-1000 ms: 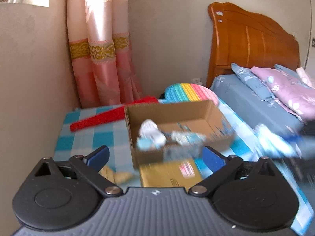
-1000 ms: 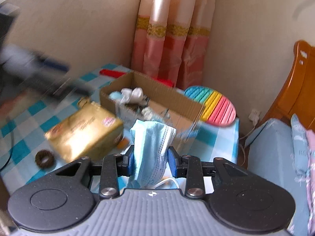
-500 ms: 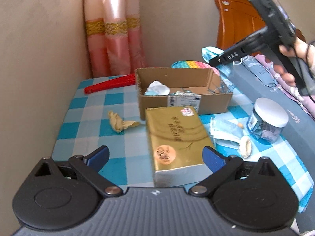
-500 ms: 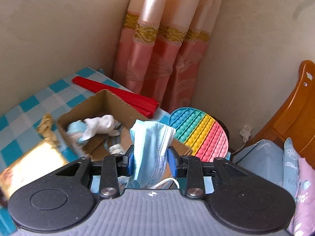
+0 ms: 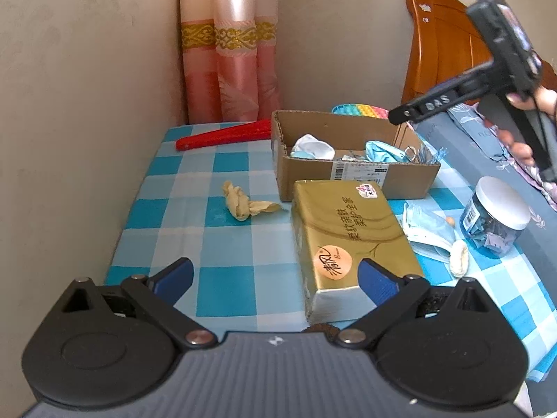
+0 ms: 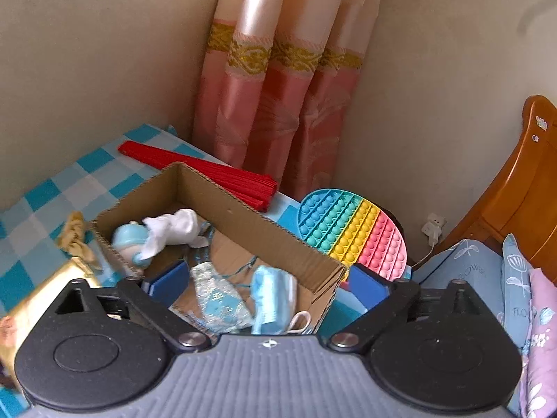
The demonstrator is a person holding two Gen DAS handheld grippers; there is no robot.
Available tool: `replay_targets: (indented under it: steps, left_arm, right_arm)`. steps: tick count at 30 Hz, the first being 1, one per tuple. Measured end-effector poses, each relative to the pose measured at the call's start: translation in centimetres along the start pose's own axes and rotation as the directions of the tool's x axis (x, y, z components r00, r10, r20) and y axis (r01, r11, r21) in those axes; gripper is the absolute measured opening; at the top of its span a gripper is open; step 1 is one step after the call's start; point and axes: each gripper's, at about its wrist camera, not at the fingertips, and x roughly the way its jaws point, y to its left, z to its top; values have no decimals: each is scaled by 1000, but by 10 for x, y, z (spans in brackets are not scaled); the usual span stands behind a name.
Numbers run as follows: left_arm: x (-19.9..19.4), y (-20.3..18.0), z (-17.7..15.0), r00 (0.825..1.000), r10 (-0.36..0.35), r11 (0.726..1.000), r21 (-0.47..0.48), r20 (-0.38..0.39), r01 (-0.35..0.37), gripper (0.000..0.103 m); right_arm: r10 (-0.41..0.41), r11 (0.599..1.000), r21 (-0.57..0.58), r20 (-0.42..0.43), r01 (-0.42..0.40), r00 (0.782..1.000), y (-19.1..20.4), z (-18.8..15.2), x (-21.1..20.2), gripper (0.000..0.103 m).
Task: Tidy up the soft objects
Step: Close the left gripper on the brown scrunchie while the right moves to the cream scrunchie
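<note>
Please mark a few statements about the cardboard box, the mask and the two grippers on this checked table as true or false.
1. The blue face mask lies inside the cardboard box. True.
2. The right gripper clamps the mask. False: its jaws are opening, nothing between them.
3. The gold tissue pack sits inside the box. False: it lies on the table in front of it.
4. The left gripper holds nothing. True.

The gold tissue pack point(image 6: 41, 292) is cut off by the left edge of the right wrist view. The face mask point(image 6: 271, 299) lies partly hidden behind the gripper body. The jar point(image 5: 494, 223) label is illegible.
</note>
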Motion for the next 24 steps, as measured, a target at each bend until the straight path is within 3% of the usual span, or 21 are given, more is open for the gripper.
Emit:
replay_targets:
  steps: [12,24]
  left_arm:
    - [-8,4,-5,1000,9,1000,-2,2,-9,100]
    - [-8,7,-16,1000,8,1000,-4,-24,-8,100]
  right_arm:
    - [125,992,24,55,-127,991,21,-36,-59,103]
    - [255,966,34,-2,-255,967,58,-110,-73,103]
